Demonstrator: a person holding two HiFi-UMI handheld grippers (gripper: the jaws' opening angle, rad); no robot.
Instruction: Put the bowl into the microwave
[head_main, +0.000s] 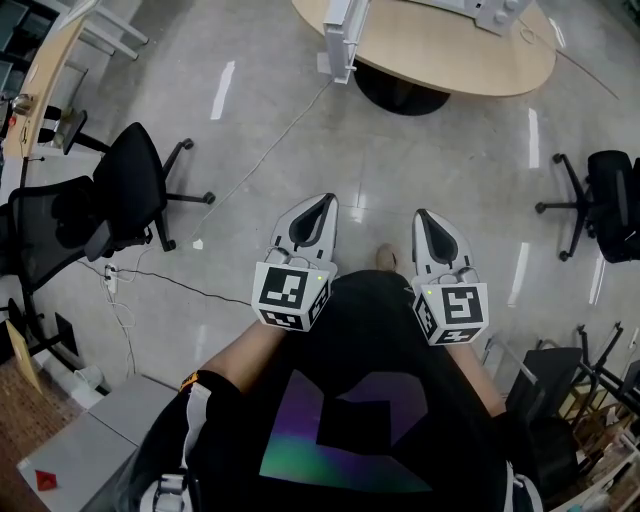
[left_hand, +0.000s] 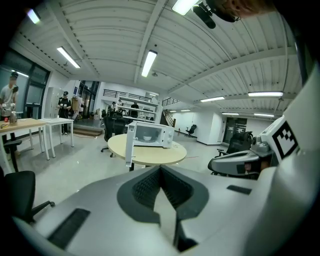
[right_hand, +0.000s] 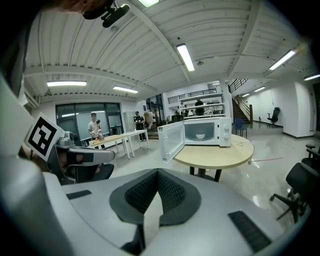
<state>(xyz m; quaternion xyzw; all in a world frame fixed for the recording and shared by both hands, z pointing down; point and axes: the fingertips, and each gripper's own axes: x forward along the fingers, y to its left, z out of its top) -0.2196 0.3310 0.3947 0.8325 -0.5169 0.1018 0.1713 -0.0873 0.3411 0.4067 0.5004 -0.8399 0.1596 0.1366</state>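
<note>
left tongs (head_main: 320, 212) pinched together, empty | right tongs (head_main: 428, 220) same | bowl (right_hand: 201, 136) sits inside open microwave (right_hand: 225, 132) on round worktop (right_hand: 220, 156), well ahead across the floor, slightly right-tongs side

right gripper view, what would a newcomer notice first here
The white microwave stands on the round table across the floor, its door swung open and a white bowl already inside. Nearer, in the head view, the left tool and right tool are held at the person's waist, both shut and empty.
</note>
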